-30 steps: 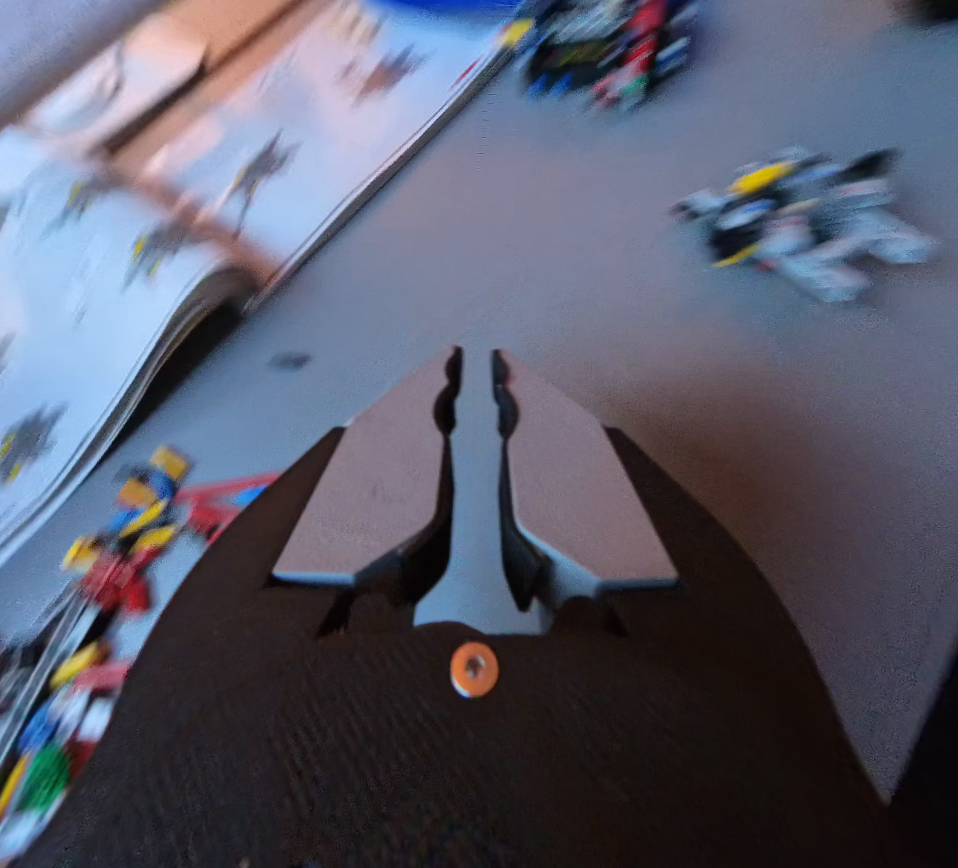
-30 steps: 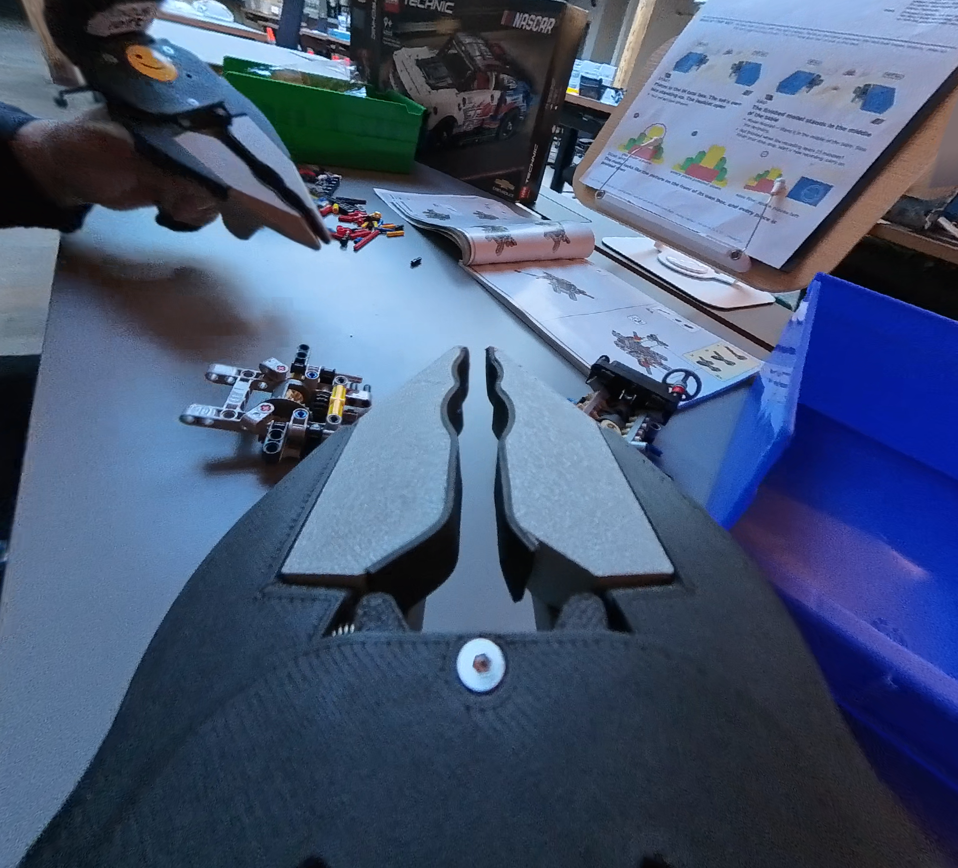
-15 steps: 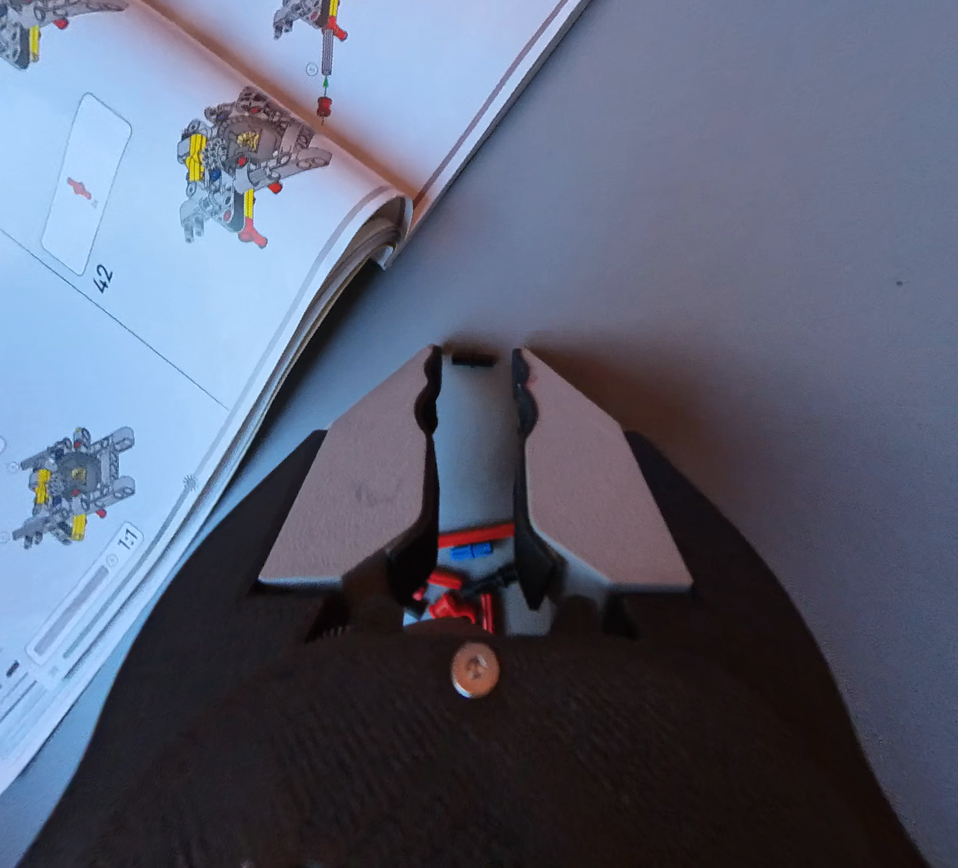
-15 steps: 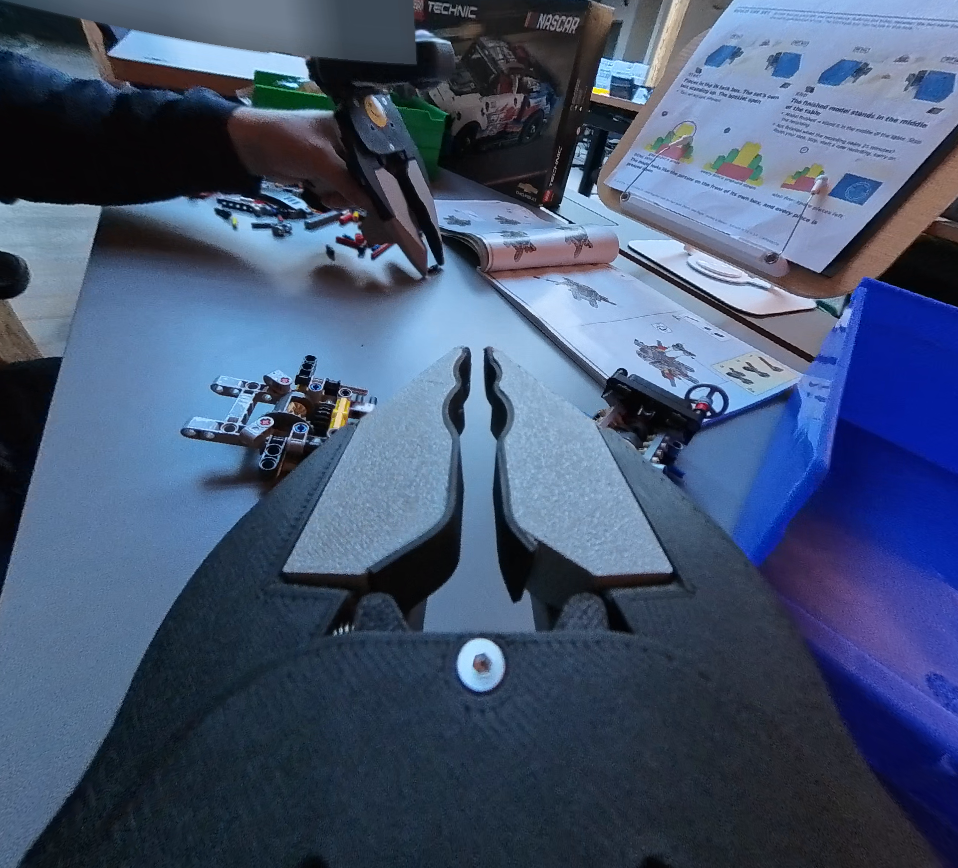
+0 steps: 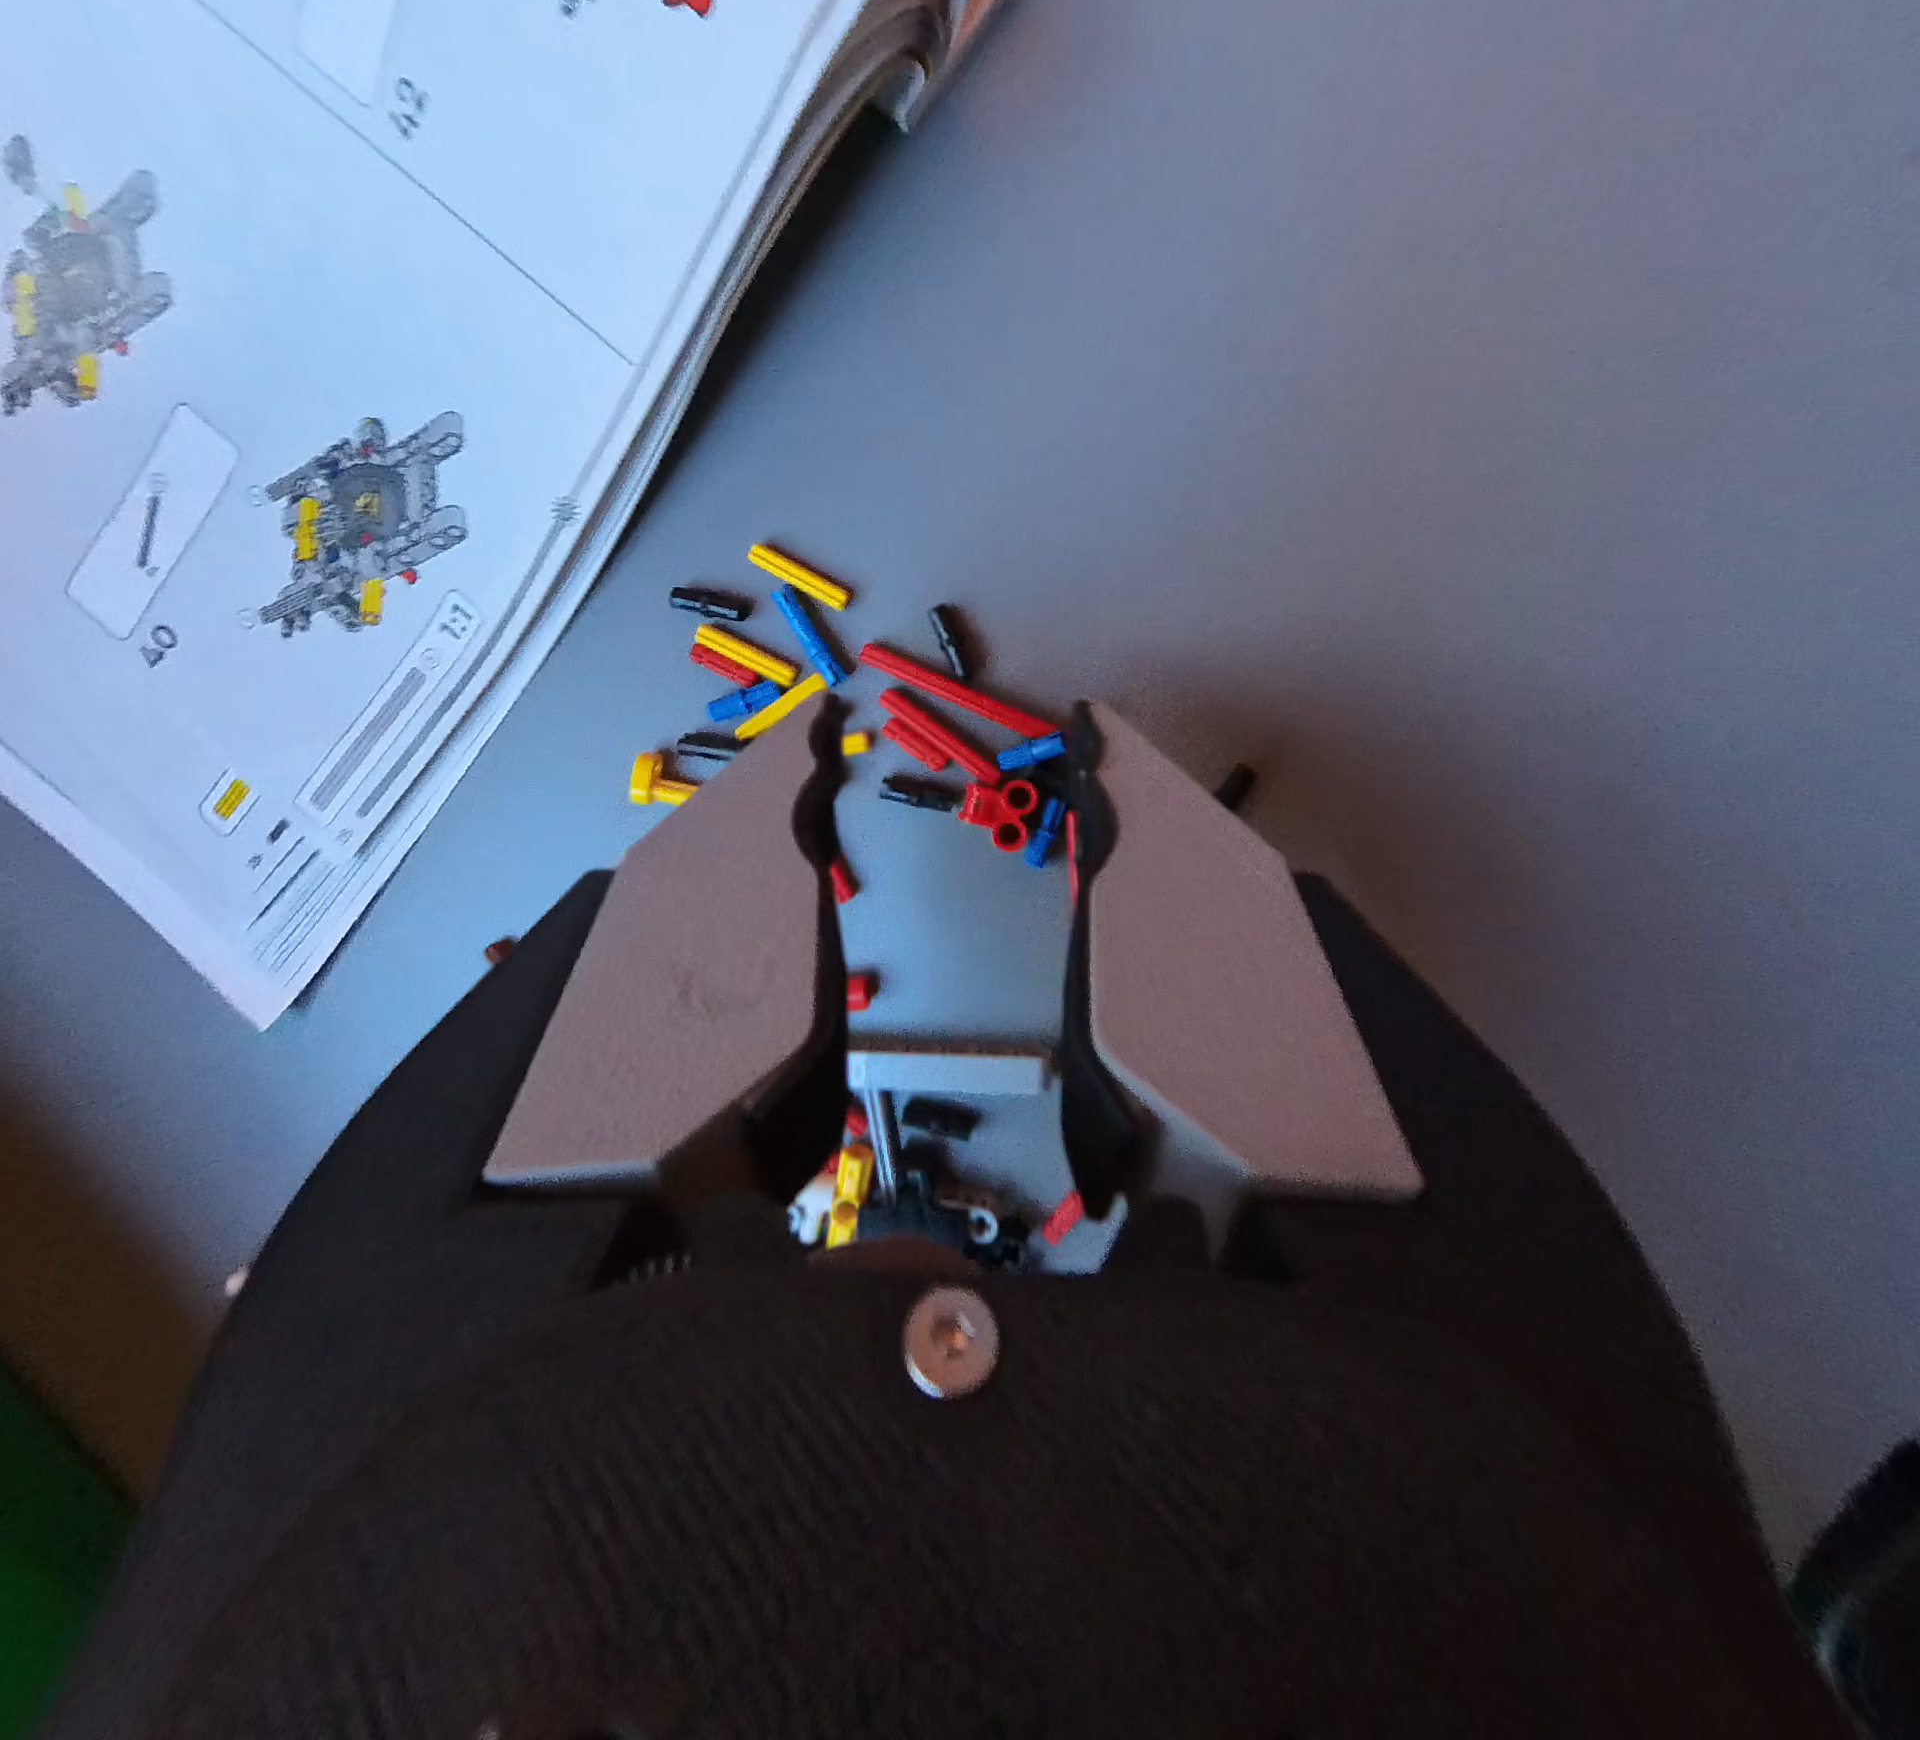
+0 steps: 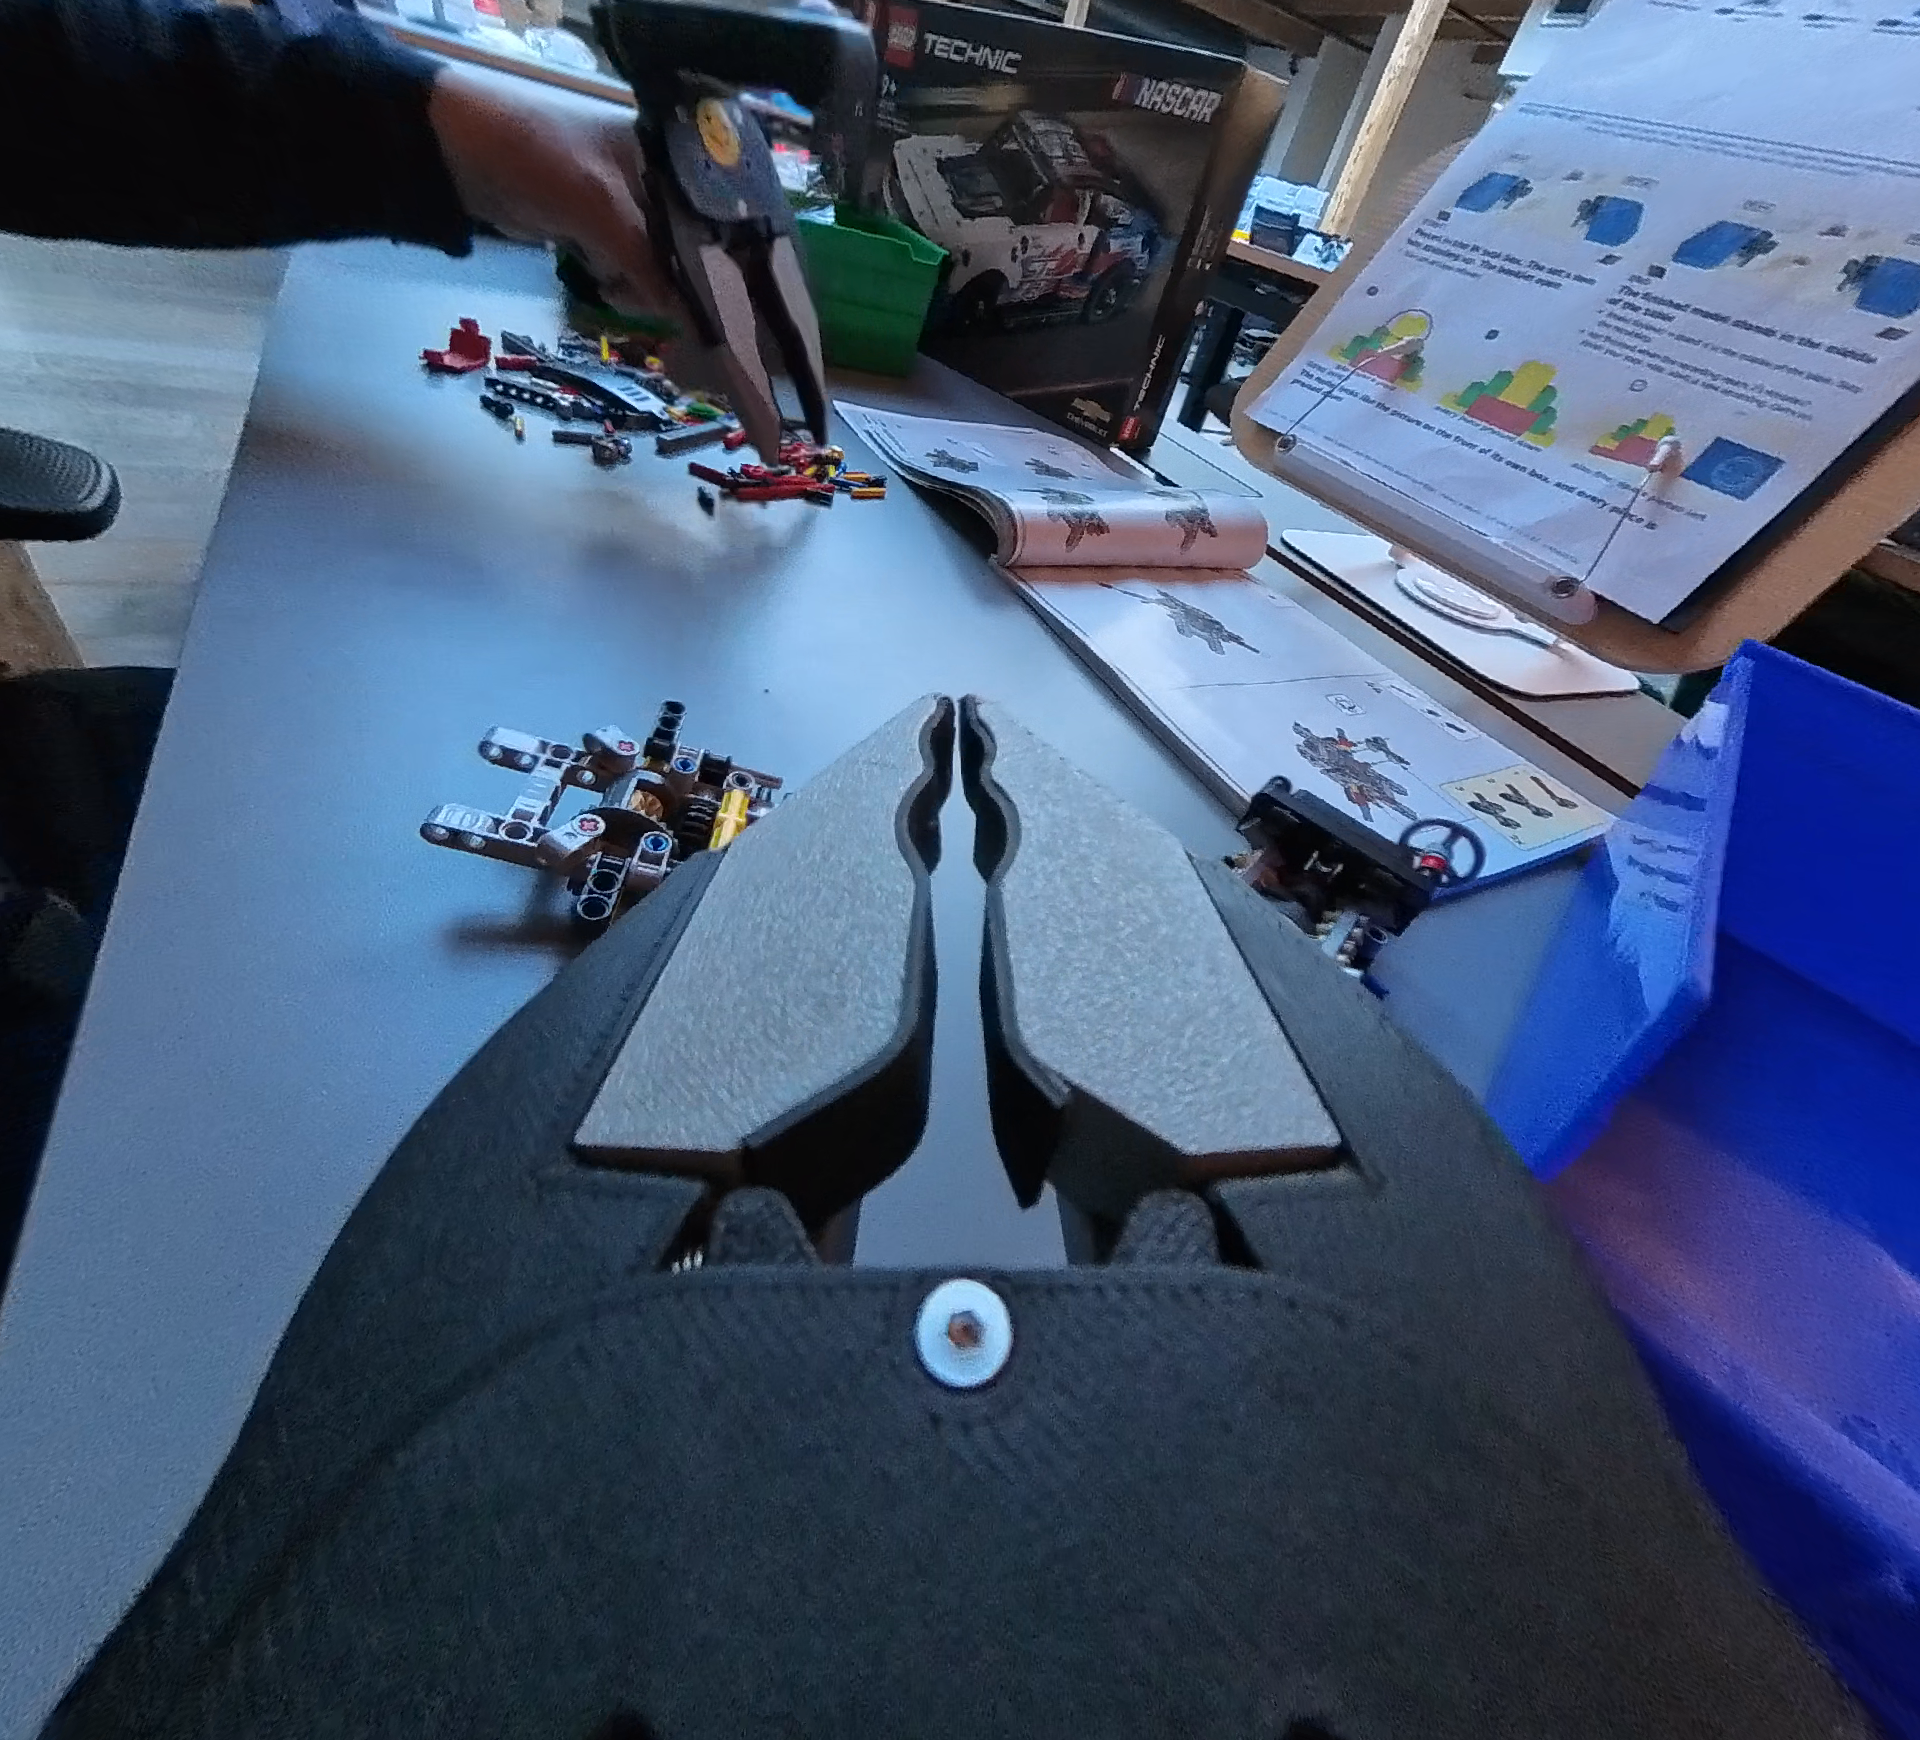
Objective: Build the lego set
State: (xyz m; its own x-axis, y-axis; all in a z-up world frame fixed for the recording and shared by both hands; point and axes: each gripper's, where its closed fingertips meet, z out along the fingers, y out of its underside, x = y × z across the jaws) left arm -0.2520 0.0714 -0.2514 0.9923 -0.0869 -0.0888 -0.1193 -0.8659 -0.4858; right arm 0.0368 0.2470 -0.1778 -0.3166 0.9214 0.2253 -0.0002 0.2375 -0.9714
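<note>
My left gripper (image 5: 954,714) is open and hovers just above a pile of small red, yellow, blue and black pins and axles (image 5: 935,693) on the grey table (image 5: 1455,443). A red connector (image 5: 1000,812) and a black pin (image 5: 914,791) lie on the table between its fingers, untouched. The right wrist view shows this gripper (image 6: 795,443) pointing down at the pile (image 6: 790,480). My right gripper (image 6: 956,703) is shut with nothing visible between its tips, above the table beside a grey part-built assembly (image 6: 613,817).
An open instruction booklet (image 5: 312,236) lies left of the pile, also in the right wrist view (image 6: 1122,527). A black assembly with a steering wheel (image 6: 1340,849), a blue bin (image 6: 1766,963), a green bin (image 6: 868,298), the set's box (image 6: 1070,215) and a sheet on a stand (image 6: 1610,288) surround the table. Some 35 cm of space lies between my two pairs of fingers.
My left gripper has swung across the table to the pile of pins beside the booklet and its fingers have spread apart. My right gripper has closed its last slit and barely moved.
</note>
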